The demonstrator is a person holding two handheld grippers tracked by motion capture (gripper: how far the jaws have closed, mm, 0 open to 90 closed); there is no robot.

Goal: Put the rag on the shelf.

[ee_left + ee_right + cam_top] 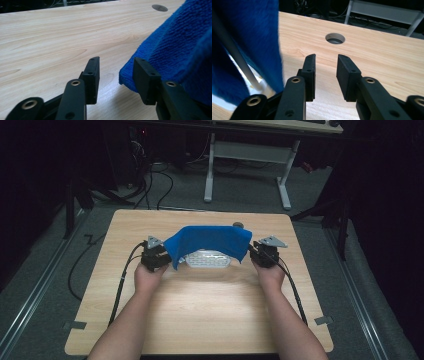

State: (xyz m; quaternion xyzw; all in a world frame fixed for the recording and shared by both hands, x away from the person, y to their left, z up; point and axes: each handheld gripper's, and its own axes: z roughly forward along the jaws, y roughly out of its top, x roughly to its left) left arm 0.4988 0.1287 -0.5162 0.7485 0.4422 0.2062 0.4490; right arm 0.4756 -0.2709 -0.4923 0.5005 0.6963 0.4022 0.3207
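Note:
A blue cloth [207,240] hangs draped over a white perforated basket [207,259] in the middle of the wooden table [200,320]. My left gripper [162,256] sits at the cloth's left end, held in the person's left hand. In the left gripper view the left gripper [116,72] is open, with bare wood in the gap and the cloth [180,50] beside the right-hand jaw. My right gripper [252,252] is at the cloth's right end. In the right gripper view the right gripper [325,67] is open and empty, and the cloth [249,37] hangs to the left of it over a white rim [237,57].
A round cable hole [238,224] lies in the tabletop just behind the cloth. It also shows ahead of the right jaws as the cable hole [335,38]. A white desk frame [247,165] stands on the floor beyond the table. Bare wood stretches in front of the basket.

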